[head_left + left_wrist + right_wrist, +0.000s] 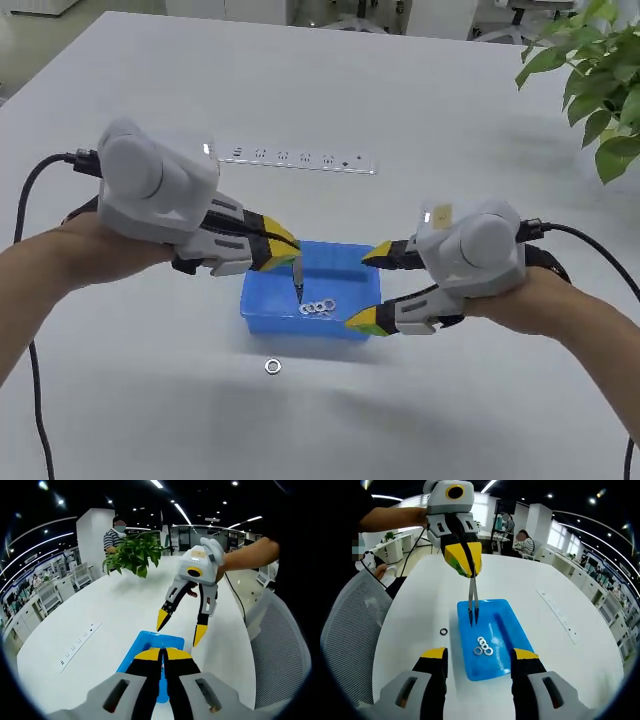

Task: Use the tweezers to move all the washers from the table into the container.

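Observation:
My left gripper is shut on grey tweezers, whose tips point down into the blue container. Several silver washers lie together on the container floor, just right of the tips. One more washer lies on the table in front of the container. My right gripper is open at the container's right end, its jaws either side of that end and holding nothing. In the right gripper view, the tweezers hang from the left gripper over the container, beside the washers and the loose washer.
A white power strip lies on the white table behind the container. A potted plant stands at the far right corner. People sit at desks in the background.

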### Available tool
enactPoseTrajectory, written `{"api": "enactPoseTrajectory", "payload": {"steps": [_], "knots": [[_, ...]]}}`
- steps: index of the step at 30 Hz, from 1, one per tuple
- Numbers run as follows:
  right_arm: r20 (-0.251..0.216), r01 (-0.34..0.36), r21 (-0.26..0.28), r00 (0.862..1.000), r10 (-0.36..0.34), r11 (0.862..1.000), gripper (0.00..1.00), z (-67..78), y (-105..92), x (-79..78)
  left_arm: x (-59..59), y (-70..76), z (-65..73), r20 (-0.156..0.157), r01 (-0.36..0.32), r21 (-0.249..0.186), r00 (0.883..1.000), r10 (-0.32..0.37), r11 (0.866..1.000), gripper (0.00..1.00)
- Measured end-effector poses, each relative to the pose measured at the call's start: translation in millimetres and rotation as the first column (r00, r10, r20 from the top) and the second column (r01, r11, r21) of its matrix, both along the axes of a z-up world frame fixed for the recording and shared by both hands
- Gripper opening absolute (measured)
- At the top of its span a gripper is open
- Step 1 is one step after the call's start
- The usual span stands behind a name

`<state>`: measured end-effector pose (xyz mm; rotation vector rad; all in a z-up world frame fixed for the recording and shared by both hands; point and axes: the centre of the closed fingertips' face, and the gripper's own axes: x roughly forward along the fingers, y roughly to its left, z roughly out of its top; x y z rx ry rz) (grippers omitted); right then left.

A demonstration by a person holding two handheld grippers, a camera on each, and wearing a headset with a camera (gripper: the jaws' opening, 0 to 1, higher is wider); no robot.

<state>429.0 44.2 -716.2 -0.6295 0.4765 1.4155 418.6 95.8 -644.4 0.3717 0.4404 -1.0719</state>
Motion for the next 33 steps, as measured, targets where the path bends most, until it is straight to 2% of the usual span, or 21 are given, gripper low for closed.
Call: {"api": "enactPoseTrajectory", "payload": {"steps": [8,14,17,33], "knots": [[-0.03,0.051,0.023,0.998,-0.051,0.998,0.6,0.3,-8.2,-6.8,-10.3,5.5,5.3,-0.005,-0.004,0.011,1.0,0.004,1.0,0.05],[-0.029,0.084,0.042,0.996,-0.083,0.996,0.68,-0.8,-14.1,-10.3,-19.3,10.8,6.0,-0.013,-0.012,0.015,1.0,0.012,1.0,0.05],[-0.047,0.101,0.056,0.994,-0.099,0.993,0.7,-0.7,-15.7,-13.7,-24.4,12.5,5.5,-0.014,-0.014,0.016,1.0,0.014,1.0,0.05],[-0.081,0.15,0.087,0.986,-0.143,0.985,0.85,-3.4,-19.6,-27.8,-49.3,11.0,-14.8,-0.047,-0.02,0.017,0.999,0.02,1.0,0.05]]}}
